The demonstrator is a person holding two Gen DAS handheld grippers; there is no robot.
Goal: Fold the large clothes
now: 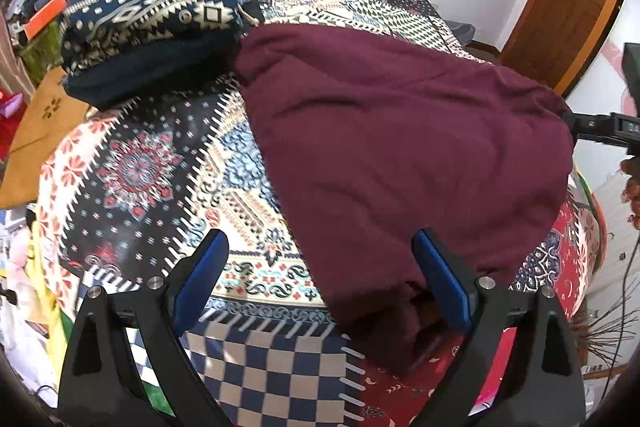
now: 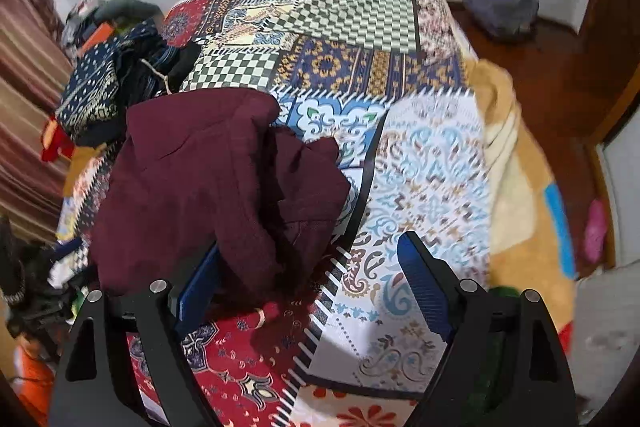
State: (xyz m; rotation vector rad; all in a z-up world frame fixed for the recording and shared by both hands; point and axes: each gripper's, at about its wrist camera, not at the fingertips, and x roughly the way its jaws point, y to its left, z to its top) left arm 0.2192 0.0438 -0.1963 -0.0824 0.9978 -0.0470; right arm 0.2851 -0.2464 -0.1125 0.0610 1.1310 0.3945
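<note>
You are only partly through folding. The dark red garment (image 1: pixel 400 155) lies on the bed (image 1: pixel 140 167), on top of the colourful patchwork cover. From your left side it looks fairly flat and wide, so some of the spreading or first fold may be done. From your right side, the end near you (image 2: pixel 304 187) is bunched and lumpy, with loose flaps. That part is not neat yet.

Your left gripper (image 1: pixel 320 279) has its fingers wide apart. The near edge of the garment lies just by its right finger (image 1: pixel 440 279), but nothing is pinched. Your right gripper (image 2: pixel 312 283) also has its fingers wide apart. The garment's lumpy end drapes over its left finger (image 2: pixel 200 287), and the fingers are not squeezing it.

At the back of the bed sits a pile of blue patterned clothes (image 1: pixel 152 27). It looks stacked, maybe folded already, but I cannot tell for sure.

I think you need to smooth the bunched end, then fold the garment over and tidy it.
</note>
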